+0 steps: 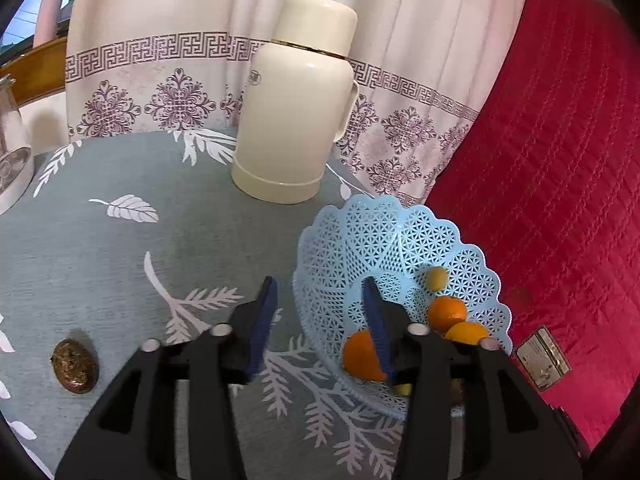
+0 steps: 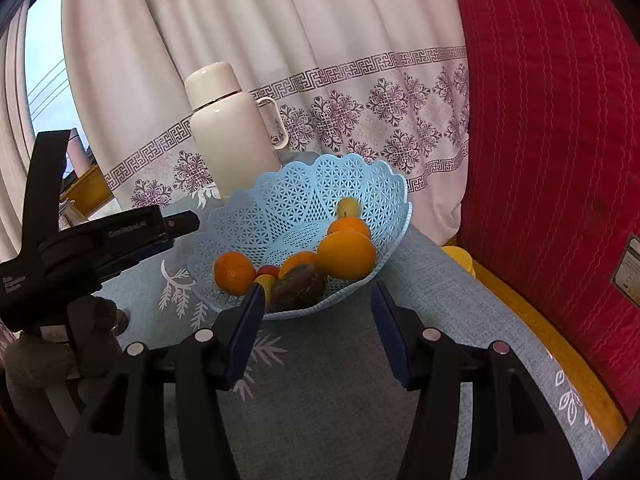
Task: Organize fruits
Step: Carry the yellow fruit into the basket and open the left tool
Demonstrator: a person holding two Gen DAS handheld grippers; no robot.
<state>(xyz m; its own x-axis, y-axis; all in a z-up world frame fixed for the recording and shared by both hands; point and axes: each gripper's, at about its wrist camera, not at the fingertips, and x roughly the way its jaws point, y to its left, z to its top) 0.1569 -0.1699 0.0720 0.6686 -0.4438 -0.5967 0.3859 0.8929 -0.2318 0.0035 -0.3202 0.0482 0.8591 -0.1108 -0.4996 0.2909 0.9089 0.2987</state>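
A light blue lattice basket (image 1: pixel 384 236) (image 2: pixel 280 200) stands on the grey leaf-print tablecloth and holds several oranges (image 2: pixel 347 255) (image 1: pixel 447 312), small yellow fruits (image 1: pixel 437 278) and a dark brown fruit (image 2: pixel 298 286). Another dark brown fruit (image 1: pixel 75 366) lies alone on the cloth at the left. My left gripper (image 1: pixel 320 300) is open and empty, its right finger over the basket's near rim. My right gripper (image 2: pixel 318 300) is open and empty just in front of the basket. The left gripper also shows from the side in the right wrist view (image 2: pixel 176 226).
A cream thermos flask (image 1: pixel 296 100) (image 2: pixel 232 136) stands behind the basket by the patterned curtain. A red quilted cushion (image 1: pixel 560 160) (image 2: pixel 552 120) rises to the right. A clear glass jug (image 1: pixel 12 148) is at the far left table edge.
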